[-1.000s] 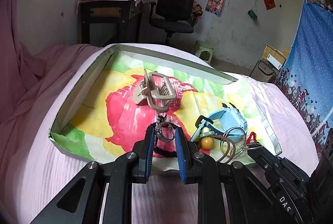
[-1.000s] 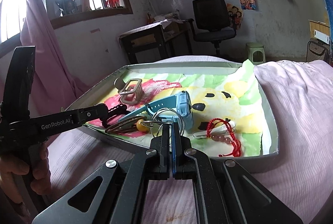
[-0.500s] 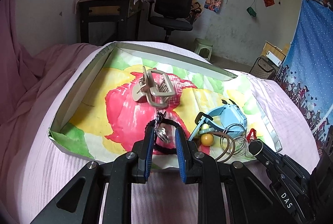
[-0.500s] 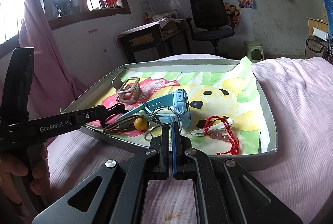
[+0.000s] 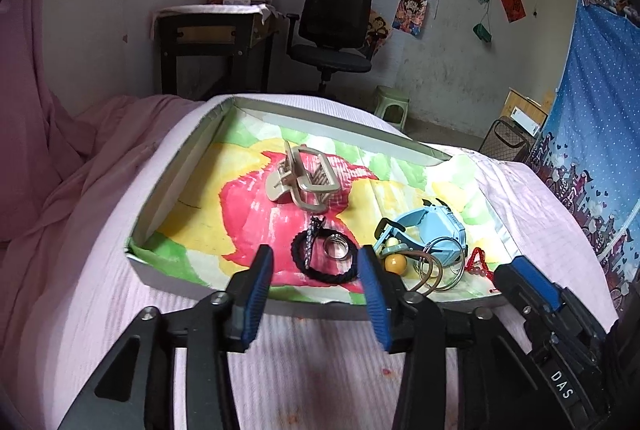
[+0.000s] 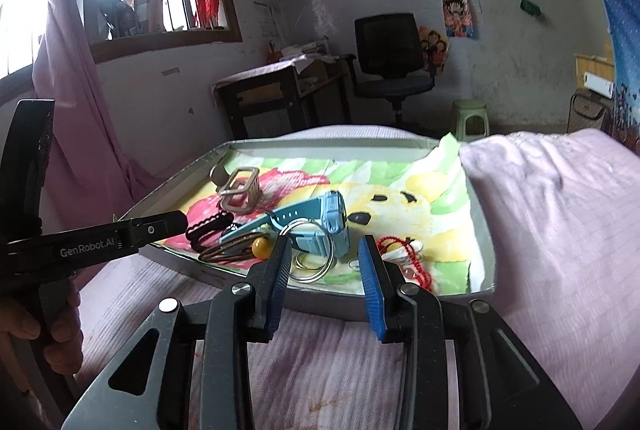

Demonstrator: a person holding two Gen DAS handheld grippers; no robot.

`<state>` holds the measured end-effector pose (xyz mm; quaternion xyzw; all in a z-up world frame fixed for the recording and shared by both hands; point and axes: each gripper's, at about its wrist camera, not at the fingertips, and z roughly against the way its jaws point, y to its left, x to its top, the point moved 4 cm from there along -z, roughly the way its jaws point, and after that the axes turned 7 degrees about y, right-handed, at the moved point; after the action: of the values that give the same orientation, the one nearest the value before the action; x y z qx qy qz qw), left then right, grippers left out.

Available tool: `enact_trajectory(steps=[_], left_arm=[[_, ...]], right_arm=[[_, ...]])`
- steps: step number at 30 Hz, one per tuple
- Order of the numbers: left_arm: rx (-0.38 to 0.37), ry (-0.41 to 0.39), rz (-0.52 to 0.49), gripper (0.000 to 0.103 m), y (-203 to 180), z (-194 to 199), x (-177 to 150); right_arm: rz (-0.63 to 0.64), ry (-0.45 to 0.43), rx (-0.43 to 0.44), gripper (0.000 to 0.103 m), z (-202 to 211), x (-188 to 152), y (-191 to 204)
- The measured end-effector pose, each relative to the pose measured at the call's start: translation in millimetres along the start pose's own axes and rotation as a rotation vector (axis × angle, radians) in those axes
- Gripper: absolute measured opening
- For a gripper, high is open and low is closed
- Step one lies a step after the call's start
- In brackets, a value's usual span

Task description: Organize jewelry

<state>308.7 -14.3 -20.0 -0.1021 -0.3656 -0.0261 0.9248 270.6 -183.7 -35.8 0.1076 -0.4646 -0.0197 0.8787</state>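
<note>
A shallow tray [image 5: 176,170] lined with colourful paper lies on the bed. In it are a beige hair claw [image 5: 302,178], a black hair tie [image 5: 324,262] with a small ring [image 5: 336,248], a blue watch [image 5: 434,230], a yellow bead [image 5: 395,263], thin bangles [image 5: 442,270] and a red bead bracelet [image 5: 478,264]. My left gripper [image 5: 316,276] is open and empty at the tray's near edge, in front of the hair tie. My right gripper [image 6: 324,262] is open and empty, just before the bangles [image 6: 312,262] and the watch [image 6: 320,218].
The tray [image 6: 484,230] rests on a pink bedsheet [image 6: 560,210]. A desk [image 5: 212,42], an office chair [image 5: 332,30] and a green stool [image 5: 392,106] stand beyond the bed. A pink curtain [image 6: 72,90] hangs at the left.
Both grippers have opened and drawn back toward the tray's near edge. The left let go of the ring and hair tie; the right let go of the bangles.
</note>
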Motion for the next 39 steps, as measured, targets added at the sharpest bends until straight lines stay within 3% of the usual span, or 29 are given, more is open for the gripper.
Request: enact_trajectory(steps=[5, 8, 13, 21, 39], left_arm=[[0.01, -0.07, 0.009, 0.071, 4.1, 19.5, -3.7], [0.025, -0.114, 0.021, 0.083, 7.1, 33.9, -8.9], [0.058, -0.194, 0.003, 0.099, 6.6, 62.5, -18.5], [0.06, -0.29, 0.007, 0.103, 6.2, 113.0, -44.6], [0.09, -0.367, 0.021, 0.103, 6.6, 182.1, -114.0]], right_arm=[[0.012, -0.082, -0.042, 0.05, 22.6, 4.9, -0.8], [0.004, -0.122, -0.058, 0.059, 37.8, 6.9, -2.4], [-0.006, -0.178, -0.068, 0.082, 68.2, 10.2, -4.9], [0.011, -0.203, -0.086, 0.099, 118.0, 1.7, -1.0], [0.02, -0.216, -0.072, 0.102, 196.8, -38.7, 2.9]])
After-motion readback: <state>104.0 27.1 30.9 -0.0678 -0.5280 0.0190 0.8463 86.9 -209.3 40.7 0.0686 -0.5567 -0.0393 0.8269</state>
